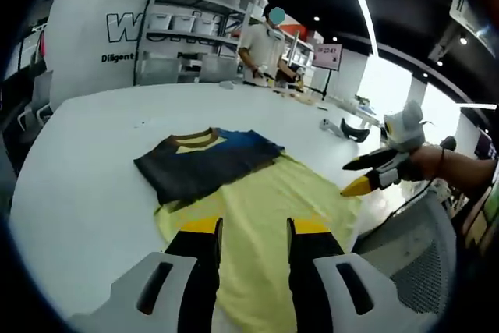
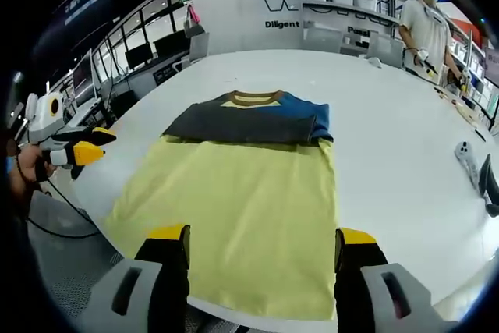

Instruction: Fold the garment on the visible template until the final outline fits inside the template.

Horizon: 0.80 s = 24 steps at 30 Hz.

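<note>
A bright workshop hall with dark ceiling, strip lights and a white wall bearing large lettering surrounds a big white round-cornered table [image 2: 390, 138]. Grey shelving [image 1: 187, 33] stands against that wall, and a person in a pale shirt [image 1: 261, 48] works at the table's far edge.

On the table lies a pale yellow template sheet [image 2: 242, 224], spread flat and reaching to the near edge. Across its far end rests the folded T-shirt [image 2: 253, 121], dark grey and blue with a brown-trimmed yellow collar; in the left gripper view part of it overhangs the sheet's far side onto bare table. A few small dark and white tools [image 2: 479, 169] lie well apart from it near the table's right edge in the right gripper view.

The right gripper [image 2: 261, 251] hovers above the near part of the yellow sheet, jaws spread wide with nothing between them. In the left gripper view it comes in from the right, held in a hand off the table's edge, yellow tips pointing toward the sheet.

The left gripper [image 1: 251, 243] hangs over the sheet's near portion, jaws parted by a narrower gap, holding nothing. In the right gripper view it sits off the table's left side, gripped by a hand [image 2: 27, 165].
</note>
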### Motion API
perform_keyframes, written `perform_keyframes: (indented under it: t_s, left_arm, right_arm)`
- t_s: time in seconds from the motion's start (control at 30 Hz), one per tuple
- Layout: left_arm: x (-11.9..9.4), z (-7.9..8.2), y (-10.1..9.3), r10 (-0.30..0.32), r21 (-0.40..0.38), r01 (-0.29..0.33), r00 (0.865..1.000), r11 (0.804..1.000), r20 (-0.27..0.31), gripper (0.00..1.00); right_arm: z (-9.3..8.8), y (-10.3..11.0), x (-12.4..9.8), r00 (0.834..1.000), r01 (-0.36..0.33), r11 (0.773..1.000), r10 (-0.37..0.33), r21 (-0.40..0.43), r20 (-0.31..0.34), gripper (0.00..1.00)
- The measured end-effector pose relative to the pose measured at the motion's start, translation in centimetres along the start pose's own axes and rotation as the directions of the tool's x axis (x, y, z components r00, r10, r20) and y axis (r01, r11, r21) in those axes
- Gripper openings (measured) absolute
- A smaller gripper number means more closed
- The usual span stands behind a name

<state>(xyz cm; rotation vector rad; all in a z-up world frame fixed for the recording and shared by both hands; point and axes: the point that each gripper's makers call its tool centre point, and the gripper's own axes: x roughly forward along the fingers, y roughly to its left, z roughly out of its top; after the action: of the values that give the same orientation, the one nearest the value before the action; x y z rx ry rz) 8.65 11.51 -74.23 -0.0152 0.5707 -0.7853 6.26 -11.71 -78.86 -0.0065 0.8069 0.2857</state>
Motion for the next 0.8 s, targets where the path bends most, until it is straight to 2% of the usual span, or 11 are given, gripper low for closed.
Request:
perform_keyframes:
  t_s: [0.2,0.37,0.5,0.57,0.63,0.8]
  left_arm:
    - [-0.6,-1.9,-0.4,0.000,0.008,0.001,0.999,1.000,-0.054,0.28]
    - [-0.9,-2.9,-0.5,0.002,0.029,0.001,0.996,1.000,-0.093,0.28]
    - [-1.2,-4.2,-0.5,-0.005,0.027,0.009,0.989,1.000,-0.147,0.28]
    - [-1.5,-5.0,-0.4,-0.001,0.031,0.007,0.983,0.999,-0.186,0.28]
    - [-1.7,-6.2,-0.2,0.012,0.046,-0.001,0.971,0.999,-0.240,0.28]
    - [-1.7,-8.0,-0.3,0.007,0.029,0.002,0.953,1.000,-0.304,0.27]
  right_arm:
    - [-0.7,-0.1,-0.1,1.000,0.007,1.000,-0.007,0.007,-0.016,0.73]
    - [-1.2,-0.2,-0.1,0.999,0.012,1.000,-0.012,0.010,-0.032,0.73]
    - [-1.7,-0.4,-0.1,0.999,0.018,1.000,-0.017,0.013,-0.050,0.72]
    - [-1.9,-0.6,-0.1,0.998,0.023,1.000,-0.023,0.012,-0.056,0.72]
    - [-2.3,-0.9,-0.1,0.997,0.034,0.999,-0.033,0.011,-0.075,0.70]
    - [-3.5,-1.5,-0.1,0.991,0.054,0.999,-0.054,-0.001,-0.119,0.66]
